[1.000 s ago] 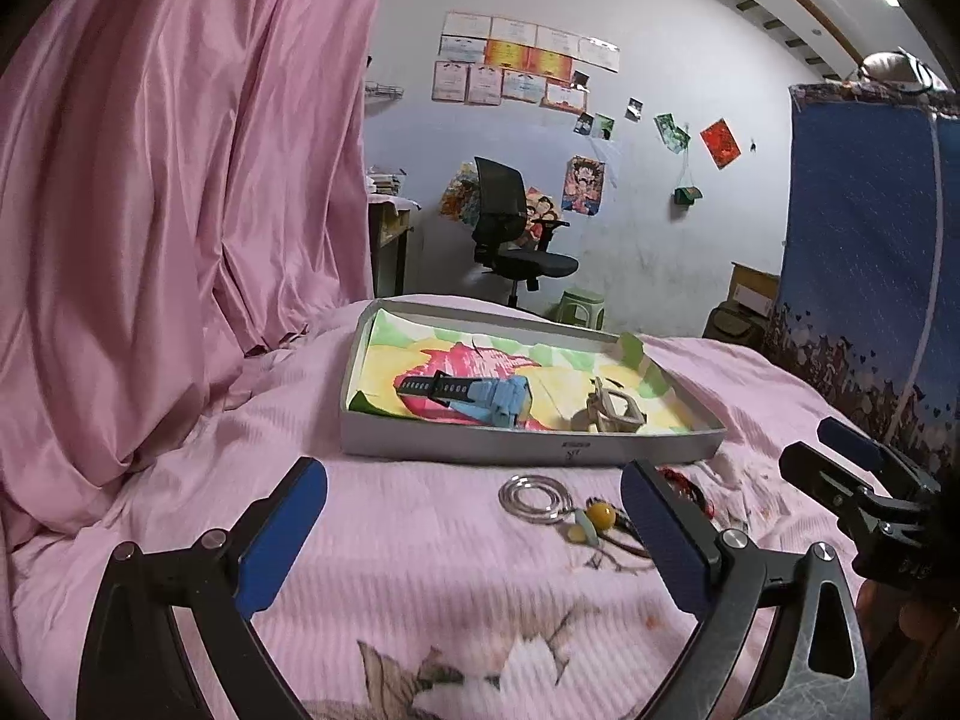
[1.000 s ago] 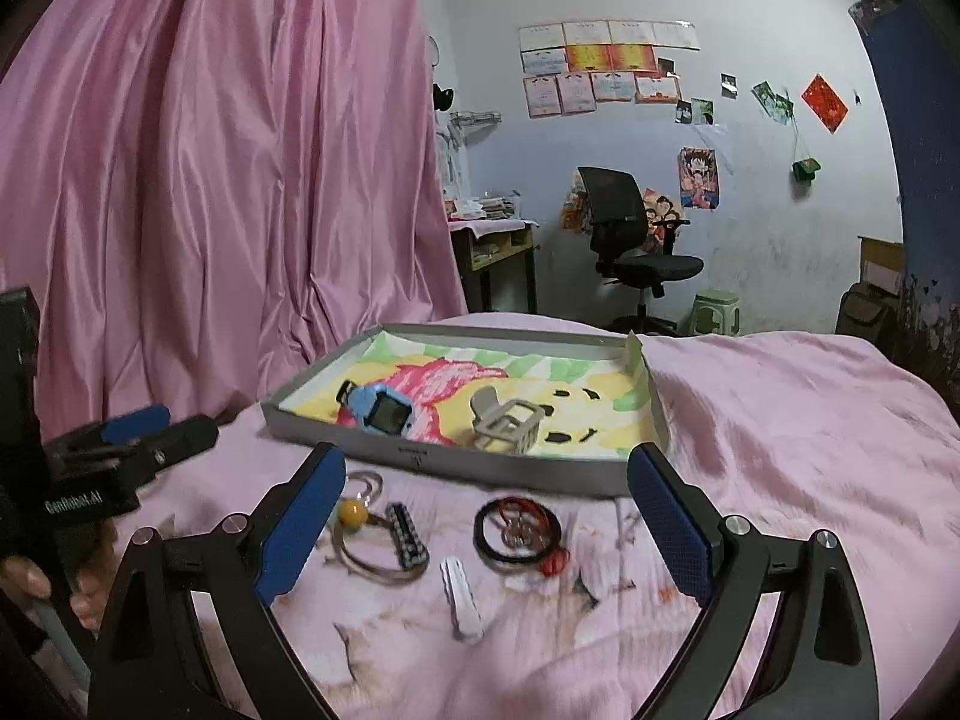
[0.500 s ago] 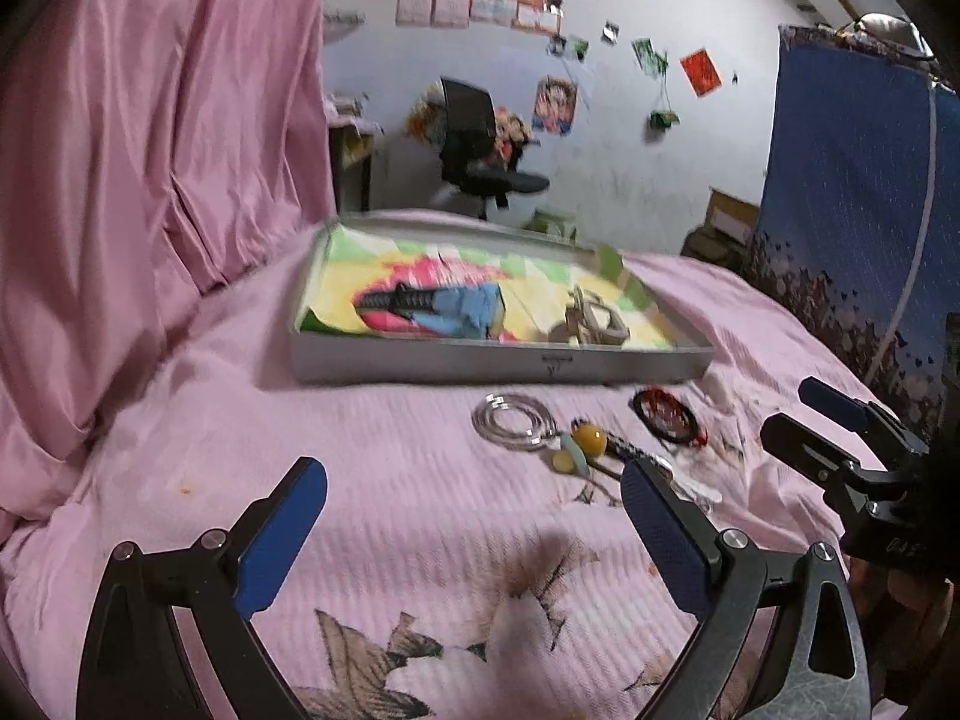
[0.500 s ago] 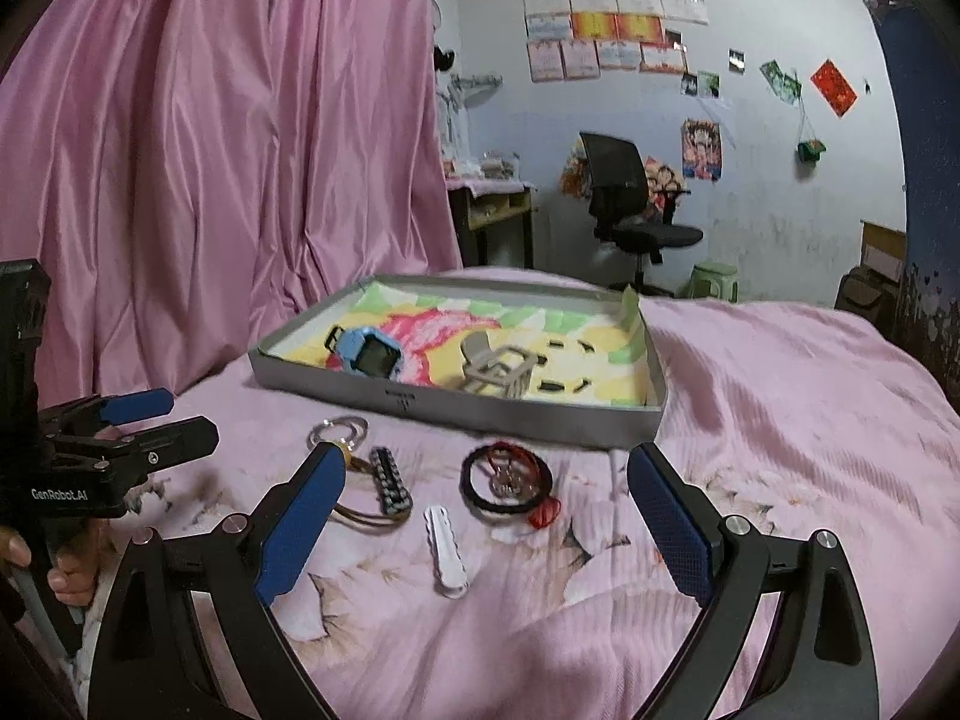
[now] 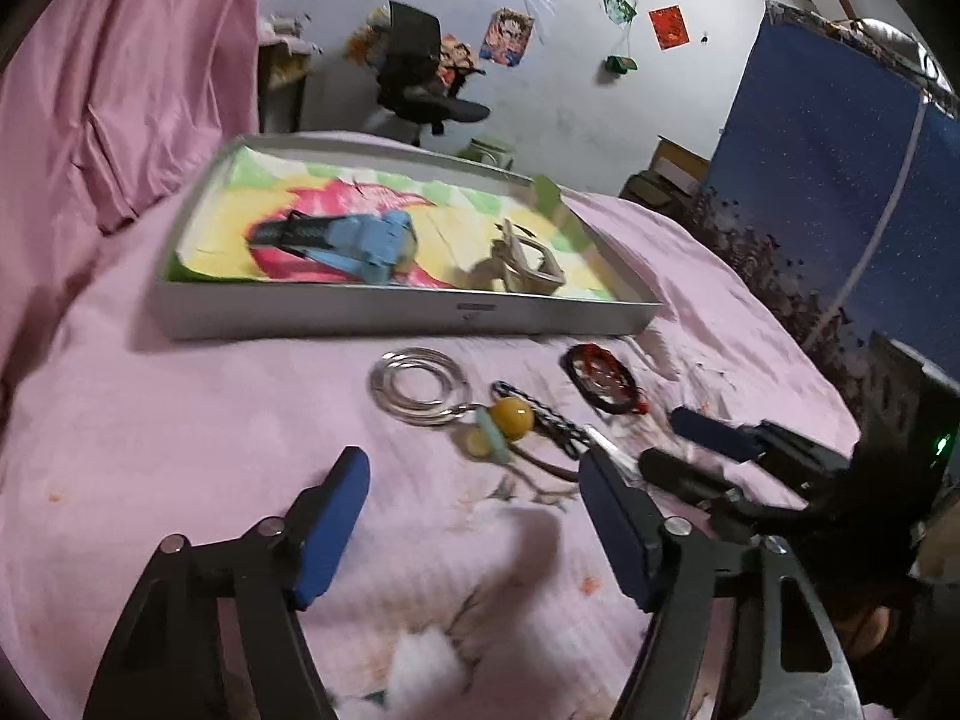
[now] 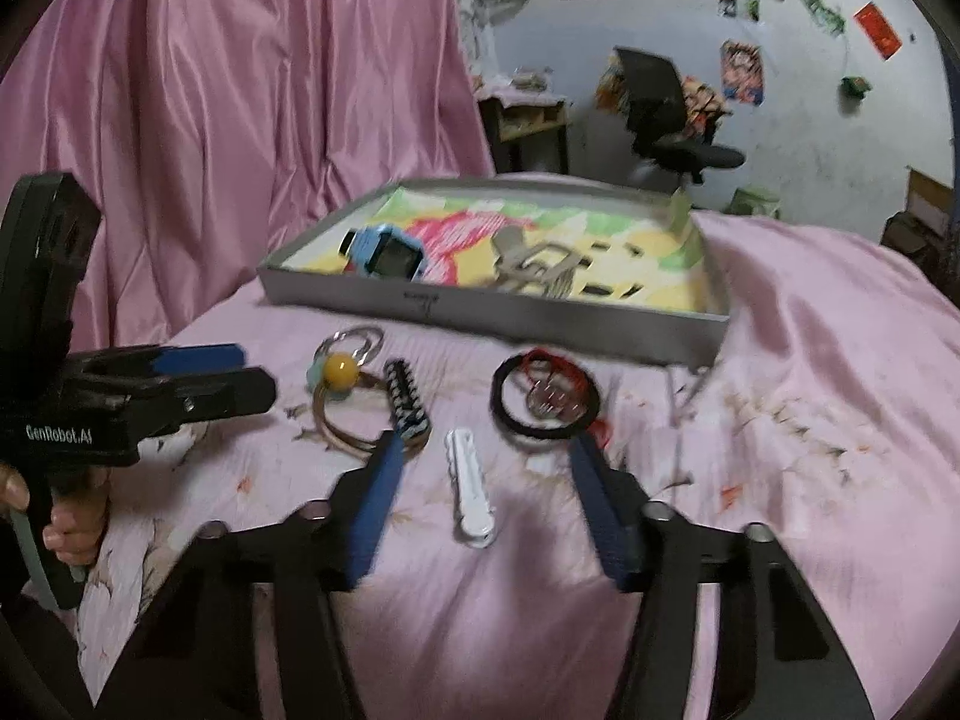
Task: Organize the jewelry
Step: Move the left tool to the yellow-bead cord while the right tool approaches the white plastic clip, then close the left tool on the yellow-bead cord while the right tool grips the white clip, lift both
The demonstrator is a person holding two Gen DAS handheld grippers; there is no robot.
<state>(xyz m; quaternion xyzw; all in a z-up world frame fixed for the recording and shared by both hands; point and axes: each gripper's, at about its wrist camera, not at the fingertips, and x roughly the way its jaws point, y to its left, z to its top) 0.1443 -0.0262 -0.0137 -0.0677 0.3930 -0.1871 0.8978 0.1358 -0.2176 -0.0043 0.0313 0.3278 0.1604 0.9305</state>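
White hair clip (image 6: 470,491) lies loose on the pink bed (image 6: 810,420), between the spread fingers of the right gripper (image 6: 486,468), which is open and empty. Step looks like lining up to pick the clip; next move calls for lowering over it and closing across its narrow width. Near it: black bracelet (image 6: 543,399), beaded strip (image 6: 408,408), yellow bead (image 5: 511,417), silver rings (image 5: 419,384). Tray (image 6: 480,309) behind holds a blue watch (image 6: 390,252). Left gripper (image 5: 474,480) open, empty, hovering near the bead.
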